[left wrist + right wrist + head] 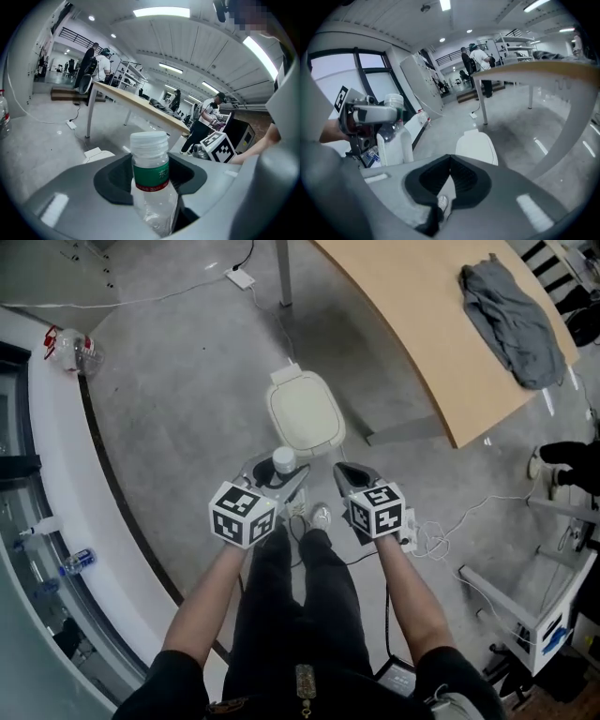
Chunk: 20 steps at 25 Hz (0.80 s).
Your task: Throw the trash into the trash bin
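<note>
A clear plastic bottle [283, 462] with a white cap and a green label is the trash, and my left gripper [281, 476] is shut on it. In the left gripper view the bottle [150, 174] stands upright between the dark pads, neck and cap above them. The white-lidded trash bin [305, 413] sits on the floor just beyond both grippers, its lid closed; it also shows as the bin [476, 146] ahead of my right gripper [450, 161]. That right gripper [349, 479] hangs beside the left one, its jaw tips touching and nothing between them.
A curved wooden table [441, 352] with a grey cloth [511, 320] stands at the right, one table leg [283, 273] behind the bin. A white ledge [56, 456] with another bottle [70, 348] curves along the left. Cables [431, 540] lie by my right foot.
</note>
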Available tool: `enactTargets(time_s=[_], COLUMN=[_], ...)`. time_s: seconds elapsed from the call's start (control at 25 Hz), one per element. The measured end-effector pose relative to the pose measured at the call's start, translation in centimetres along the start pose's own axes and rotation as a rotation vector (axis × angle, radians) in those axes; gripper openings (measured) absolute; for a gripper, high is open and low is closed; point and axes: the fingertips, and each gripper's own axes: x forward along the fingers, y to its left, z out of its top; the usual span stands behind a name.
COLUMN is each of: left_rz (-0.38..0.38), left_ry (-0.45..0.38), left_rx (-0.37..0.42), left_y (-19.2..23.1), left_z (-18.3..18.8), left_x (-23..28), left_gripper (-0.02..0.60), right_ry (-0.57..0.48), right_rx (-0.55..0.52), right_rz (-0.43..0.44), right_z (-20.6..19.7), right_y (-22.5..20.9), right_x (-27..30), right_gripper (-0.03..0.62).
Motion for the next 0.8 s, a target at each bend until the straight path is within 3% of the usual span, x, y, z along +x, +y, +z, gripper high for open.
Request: enactTargets(time_s=[0.2,0.4,0.8], left_rz=[0.013,0.012,0.057], left_ry=[-0.023,-0.013,0.036], left_rx=[-0.018,-0.012,-0.079], left_y=[4.1,7.1,10.2], left_z=[-4.0,-7.6,-11.9], left_x=[2.9,5.6,8.1], left_gripper=[0.207,0.207,0.207], right_ry=[0.102,0.155,0.236], right_rx=[-0.004,-0.052,-0.034], right_rz=[-0.006,-0.021,-0.096], right_z=[-5.7,-8.8,-12.7], right_y=[-3.2,-6.9,-8.9], right_x=[8.1,14.4,18.6], right_gripper=[0.002,0.002,0.002])
